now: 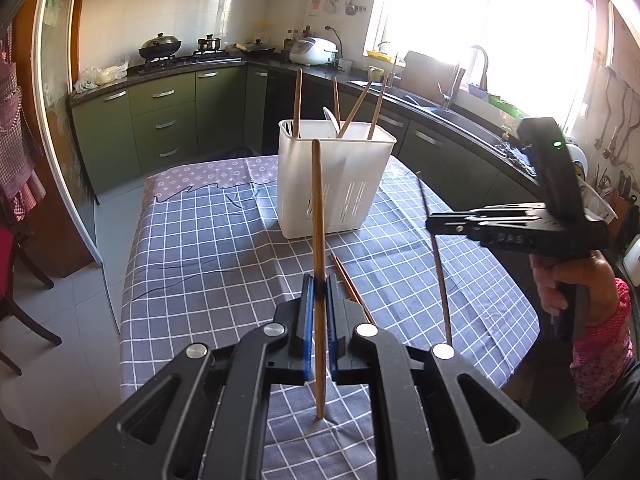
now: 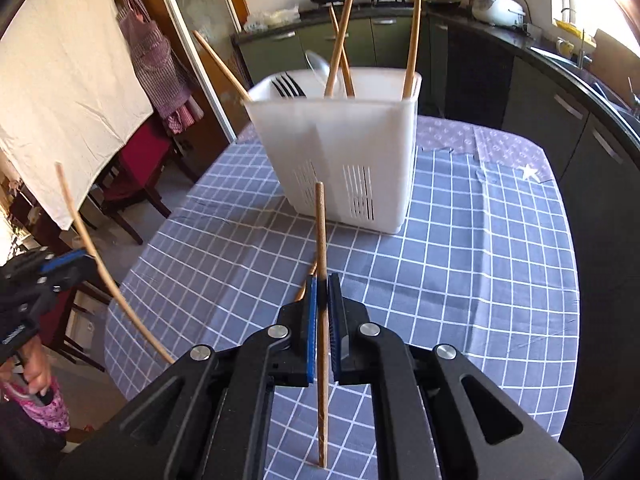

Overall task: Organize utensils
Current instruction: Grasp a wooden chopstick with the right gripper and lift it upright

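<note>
Both grippers, left [image 1: 318, 300] and right [image 2: 322, 300], clamp one upright wooden chopstick [image 1: 318, 216] each near mid-length, lower tips touching the checked tablecloth [image 1: 200, 240]. Ahead stands a white utensil holder [image 1: 340, 184] already containing chopsticks. One more chopstick [image 1: 346, 280] lies on the cloth. These sticks look light, stiff and smooth; a mid-shaft grip seems steadiest.

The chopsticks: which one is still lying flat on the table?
The chopstick on the checked cloth, just right of the left gripper. The others stand in the white holder or are clamped upright in grippers.
</note>
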A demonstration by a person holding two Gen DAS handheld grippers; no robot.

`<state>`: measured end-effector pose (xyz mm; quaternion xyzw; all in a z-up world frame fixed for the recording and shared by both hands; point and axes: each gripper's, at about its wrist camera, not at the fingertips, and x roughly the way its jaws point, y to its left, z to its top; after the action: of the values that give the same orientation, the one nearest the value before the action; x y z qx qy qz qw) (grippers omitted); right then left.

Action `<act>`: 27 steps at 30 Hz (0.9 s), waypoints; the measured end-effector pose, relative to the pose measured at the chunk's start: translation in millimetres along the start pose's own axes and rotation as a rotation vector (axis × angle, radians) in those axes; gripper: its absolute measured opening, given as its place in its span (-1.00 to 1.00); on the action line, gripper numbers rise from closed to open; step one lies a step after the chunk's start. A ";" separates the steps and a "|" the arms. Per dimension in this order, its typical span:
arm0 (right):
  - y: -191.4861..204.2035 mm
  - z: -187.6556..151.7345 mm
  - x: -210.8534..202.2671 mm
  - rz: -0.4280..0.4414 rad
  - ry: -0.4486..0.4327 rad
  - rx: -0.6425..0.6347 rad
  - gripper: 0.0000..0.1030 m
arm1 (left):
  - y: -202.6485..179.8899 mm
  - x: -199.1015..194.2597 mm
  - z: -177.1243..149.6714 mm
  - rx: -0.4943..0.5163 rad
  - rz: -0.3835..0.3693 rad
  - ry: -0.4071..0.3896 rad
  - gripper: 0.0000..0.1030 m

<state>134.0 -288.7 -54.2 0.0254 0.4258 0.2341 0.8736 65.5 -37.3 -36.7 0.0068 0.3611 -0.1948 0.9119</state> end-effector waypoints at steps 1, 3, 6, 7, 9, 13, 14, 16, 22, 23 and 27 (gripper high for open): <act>0.6 -0.8 -11.0 0.003 -0.022 0.000 -0.88 | -0.5 -0.3 -0.1 0.003 0.002 0.000 -0.89; 0.9 -4.8 -30.5 0.003 -0.059 -0.007 -0.88 | -2.2 -1.7 -0.3 0.007 0.000 -0.001 -0.89; 0.5 -11.2 -48.5 0.010 -0.080 -0.009 -0.88 | -3.8 -4.4 -0.1 0.012 -0.005 -0.007 -0.89; 1.0 -13.0 -51.4 0.009 -0.085 -0.010 -0.88 | -3.6 -4.7 0.1 0.009 -0.009 -0.007 -0.89; 1.8 -14.9 -55.0 0.012 -0.090 -0.009 -0.88 | -3.5 -5.3 0.5 0.007 -0.014 -0.009 -0.89; 0.9 -17.5 -57.9 0.019 -0.096 -0.011 -0.88 | -5.7 -8.5 1.9 0.011 -0.021 -0.018 -0.89; 1.1 -17.8 -58.4 0.019 -0.097 -0.012 -0.87 | -6.5 -9.2 2.3 0.013 -0.020 -0.021 -0.89; 1.6 -19.3 -57.6 0.021 -0.097 -0.015 -0.88 | -8.3 -10.8 3.1 0.019 -0.019 -0.026 -0.89; 0.6 -19.9 -54.8 0.023 -0.097 -0.017 -0.87 | -10.0 -12.8 6.8 0.027 -0.022 -0.035 -0.89; 0.5 -19.9 -54.3 0.022 -0.097 -0.017 -0.87 | -10.6 -12.6 7.5 0.028 -0.023 -0.037 -0.89; 0.3 -20.5 -52.9 0.020 -0.093 -0.018 -0.87 | -12.2 -11.9 11.8 0.031 -0.027 -0.045 -0.89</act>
<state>90.4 -314.4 -28.4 0.0326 0.3826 0.2451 0.8902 60.9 -46.3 -18.5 0.0116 0.3377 -0.2126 0.9169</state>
